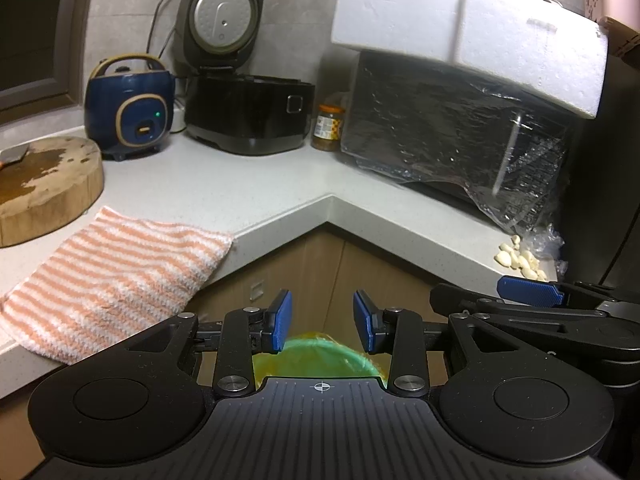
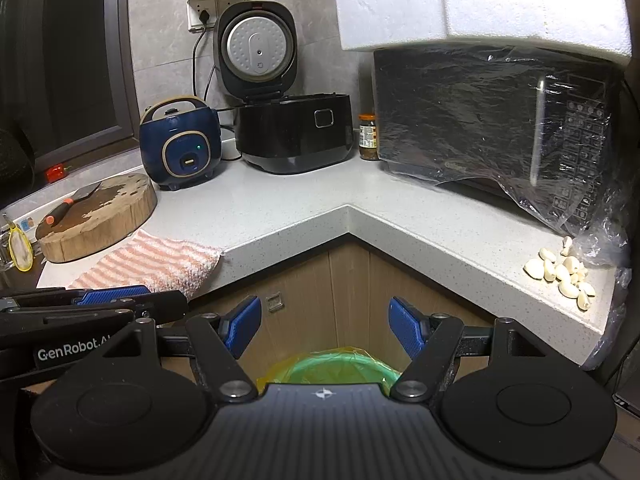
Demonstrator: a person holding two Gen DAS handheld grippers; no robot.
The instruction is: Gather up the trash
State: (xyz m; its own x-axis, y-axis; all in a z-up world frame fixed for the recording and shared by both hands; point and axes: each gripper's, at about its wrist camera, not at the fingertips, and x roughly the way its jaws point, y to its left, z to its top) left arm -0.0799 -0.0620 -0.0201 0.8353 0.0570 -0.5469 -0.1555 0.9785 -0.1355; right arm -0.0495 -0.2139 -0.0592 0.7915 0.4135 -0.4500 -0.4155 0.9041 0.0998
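A green bin lined with a yellowish bag (image 2: 332,366) stands on the floor below the counter corner; the left wrist view shows the bin (image 1: 320,354) just past my fingers. My left gripper (image 1: 322,322) hovers over it, open, with nothing between its blue pads. My right gripper (image 2: 325,327) is beside it, open wider and also empty. Each gripper shows in the other's view: the right gripper (image 1: 532,292) at the right edge, the left gripper (image 2: 116,296) at the left edge. Peeled garlic cloves (image 2: 564,272) lie on the counter's right end beside crumpled clear plastic (image 2: 600,240).
An L-shaped grey counter (image 2: 352,216) carries a striped cloth (image 1: 108,276), a round wooden block (image 2: 100,216) with a knife, a blue cooker (image 2: 180,148), an open black cooker (image 2: 292,132), a jar (image 2: 368,136) and a plastic-wrapped oven (image 2: 492,120) topped with foam blocks (image 2: 480,4). Wooden cabinet doors (image 2: 348,292) stand below.
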